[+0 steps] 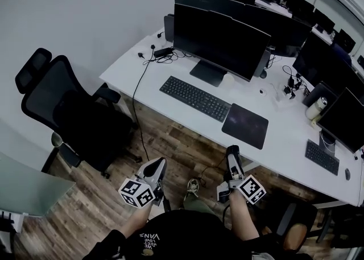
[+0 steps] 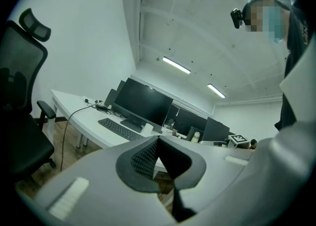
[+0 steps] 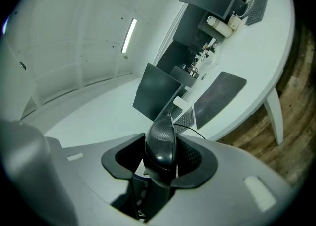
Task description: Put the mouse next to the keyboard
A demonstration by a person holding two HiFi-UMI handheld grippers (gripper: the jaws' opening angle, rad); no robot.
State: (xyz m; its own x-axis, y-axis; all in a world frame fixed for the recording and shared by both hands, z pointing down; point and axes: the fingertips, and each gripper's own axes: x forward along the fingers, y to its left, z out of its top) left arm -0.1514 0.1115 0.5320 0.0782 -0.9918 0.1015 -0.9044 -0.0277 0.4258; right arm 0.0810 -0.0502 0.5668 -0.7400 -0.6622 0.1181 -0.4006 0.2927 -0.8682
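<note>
A black mouse (image 3: 162,147) sits clamped between the jaws of my right gripper (image 3: 163,158), its rounded back pointing away from the camera. In the head view that right gripper (image 1: 232,159) hangs over the wooden floor, short of the desk's front edge, with the mouse (image 1: 232,152) dark at its tip. The black keyboard (image 1: 195,98) lies on the white desk (image 1: 142,62) before the big monitor, and a dark mouse pad (image 1: 245,125) lies to its right. My left gripper (image 1: 154,169) is held low beside the right one; its jaws are closed together with nothing between them (image 2: 157,157).
A black office chair (image 1: 68,111) stands left of the desk. A large monitor (image 1: 219,40) and more screens fill the desk's far side. A cable (image 1: 136,91) hangs off the desk's left corner. A second keyboard (image 1: 322,157) lies at far right.
</note>
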